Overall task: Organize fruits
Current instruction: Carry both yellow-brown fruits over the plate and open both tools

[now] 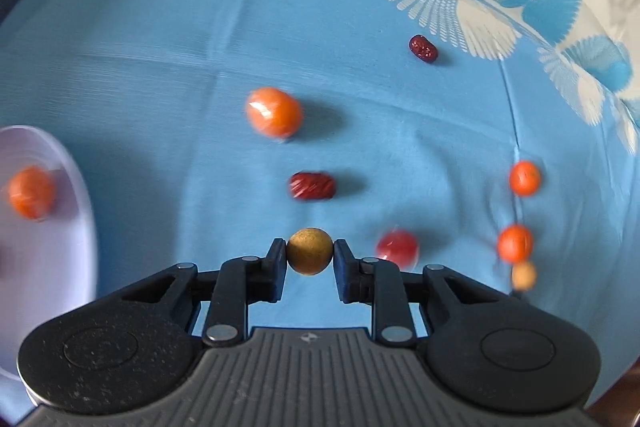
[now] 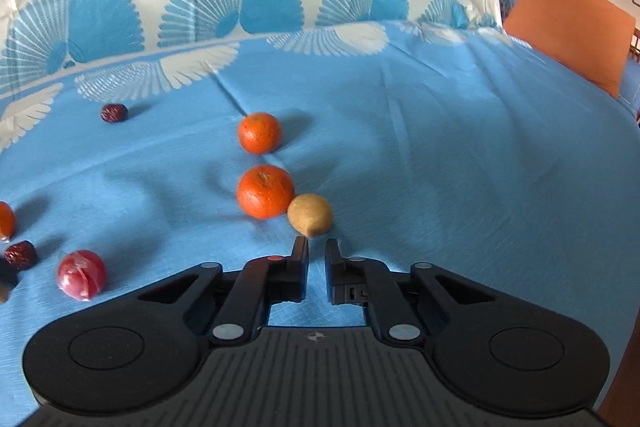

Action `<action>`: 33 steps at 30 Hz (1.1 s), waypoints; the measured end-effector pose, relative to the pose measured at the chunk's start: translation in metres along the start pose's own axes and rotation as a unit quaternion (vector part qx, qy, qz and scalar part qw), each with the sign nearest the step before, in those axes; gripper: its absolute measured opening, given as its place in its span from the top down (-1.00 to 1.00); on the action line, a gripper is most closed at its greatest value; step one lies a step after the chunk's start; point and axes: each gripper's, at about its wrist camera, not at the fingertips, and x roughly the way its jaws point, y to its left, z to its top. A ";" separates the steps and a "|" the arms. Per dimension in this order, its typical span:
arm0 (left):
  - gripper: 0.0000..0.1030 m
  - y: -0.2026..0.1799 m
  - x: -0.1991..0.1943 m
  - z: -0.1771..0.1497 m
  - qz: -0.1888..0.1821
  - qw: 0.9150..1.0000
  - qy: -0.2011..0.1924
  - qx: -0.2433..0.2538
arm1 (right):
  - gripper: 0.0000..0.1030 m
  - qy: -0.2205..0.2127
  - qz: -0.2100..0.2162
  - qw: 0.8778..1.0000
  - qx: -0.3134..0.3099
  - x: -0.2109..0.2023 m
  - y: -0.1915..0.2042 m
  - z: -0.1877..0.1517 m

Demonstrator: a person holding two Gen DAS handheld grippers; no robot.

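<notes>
My left gripper [image 1: 310, 251] is shut on a small round tan-brown fruit [image 1: 310, 249] and holds it above the blue cloth. A white plate [image 1: 76, 267] at the left holds one orange [image 1: 31, 191]. On the cloth lie an orange [image 1: 273, 112], two red dates [image 1: 312, 185] [image 1: 423, 48], a red wrapped fruit [image 1: 397, 247], two more oranges [image 1: 525, 178] [image 1: 515, 243] and a tan fruit [image 1: 524, 275]. My right gripper [image 2: 316, 253] is nearly shut and empty, just short of a tan fruit [image 2: 310, 214] beside an orange [image 2: 265, 191].
The right wrist view also shows a farther orange [image 2: 259, 132], a date [image 2: 114, 113], a red wrapped fruit [image 2: 81, 274], another date [image 2: 21, 254], and an orange chair back [image 2: 572, 27] beyond the table's right edge. The cloth [image 2: 440, 147] is wrinkled.
</notes>
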 end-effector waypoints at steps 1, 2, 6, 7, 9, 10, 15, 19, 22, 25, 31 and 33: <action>0.47 0.006 -0.010 -0.008 0.003 1.000 -0.004 0.008 | 0.87 -0.007 0.000 1.000 -0.003 -0.003 0.000 0.000; 0.47 0.014 -0.021 -0.015 0.004 1.000 -0.008 0.014 | 0.87 -0.013 0.000 1.000 -0.004 -0.006 -0.002 0.000; 0.47 0.042 -0.055 -0.039 0.010 0.999 -0.027 0.023 | 0.84 0.009 -0.009 1.000 0.008 -0.001 -0.008 -0.001; 0.47 0.048 -0.062 -0.043 0.011 0.999 -0.029 0.023 | 0.84 0.015 -0.010 1.000 0.011 0.002 -0.008 -0.001; 0.47 0.060 -0.072 -0.050 0.015 0.999 -0.034 0.022 | 0.73 0.009 -0.018 1.000 0.007 0.006 -0.003 0.000; 0.47 0.066 -0.076 -0.052 0.019 0.999 -0.037 0.021 | 0.66 0.003 -0.019 1.000 -0.004 0.008 0.001 0.001; 0.47 0.089 -0.094 -0.052 0.026 0.999 -0.045 0.009 | 0.07 -0.003 -0.027 1.000 -0.014 0.027 0.005 0.008; 0.47 0.096 -0.109 -0.053 0.020 0.998 -0.053 0.004 | 0.49 0.000 -0.012 1.000 -0.026 0.021 0.005 0.010; 0.47 0.097 -0.124 -0.059 0.008 0.998 -0.062 0.005 | 0.49 0.029 0.007 1.000 0.007 -0.009 -0.012 0.015; 0.47 0.101 -0.148 -0.071 -0.001 0.997 -0.079 0.015 | 0.49 0.022 0.065 0.997 0.028 -0.067 -0.029 0.022; 0.47 0.132 -0.210 -0.112 0.002 0.992 -0.122 0.031 | 0.48 -0.018 0.207 0.977 -0.044 -0.208 -0.039 0.015; 0.47 0.147 -0.228 -0.129 0.007 0.990 -0.138 0.028 | 0.48 -0.020 0.244 0.967 -0.067 -0.247 -0.035 0.007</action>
